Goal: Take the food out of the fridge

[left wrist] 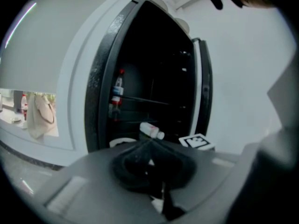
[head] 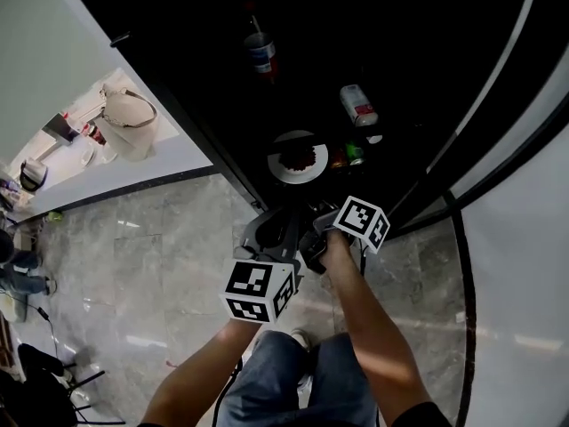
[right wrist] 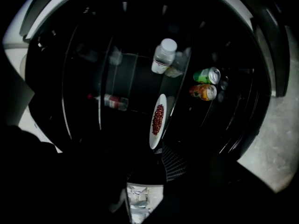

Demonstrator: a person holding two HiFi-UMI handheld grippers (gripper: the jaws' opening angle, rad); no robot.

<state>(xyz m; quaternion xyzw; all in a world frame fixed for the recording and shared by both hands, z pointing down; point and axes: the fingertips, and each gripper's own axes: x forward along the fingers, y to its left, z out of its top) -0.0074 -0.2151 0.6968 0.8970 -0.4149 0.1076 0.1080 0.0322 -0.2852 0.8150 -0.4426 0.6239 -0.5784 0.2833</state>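
The fridge (head: 373,52) stands open and dark inside. On a low shelf sits a white plate (head: 298,158) of red food, seen edge-on as a plate (right wrist: 158,120) in the rolled right gripper view. My right gripper (head: 316,231) hangs just in front of it, open, with nothing between the jaws; one ribbed pad (right wrist: 175,164) shows just below the plate. My left gripper (head: 267,228) is beside it at the fridge's front edge; its dark pads (left wrist: 140,164) meet at the tip, shut and empty. Over them the plate's rim (left wrist: 120,143) shows.
A cola bottle (head: 260,53) stands on a shelf, a white bottle (head: 358,105) lies on its side, and two cans (head: 348,157) sit right of the plate. The fridge door (head: 524,203) is swung out at right. A counter with a beige bag (head: 129,118) lies left.
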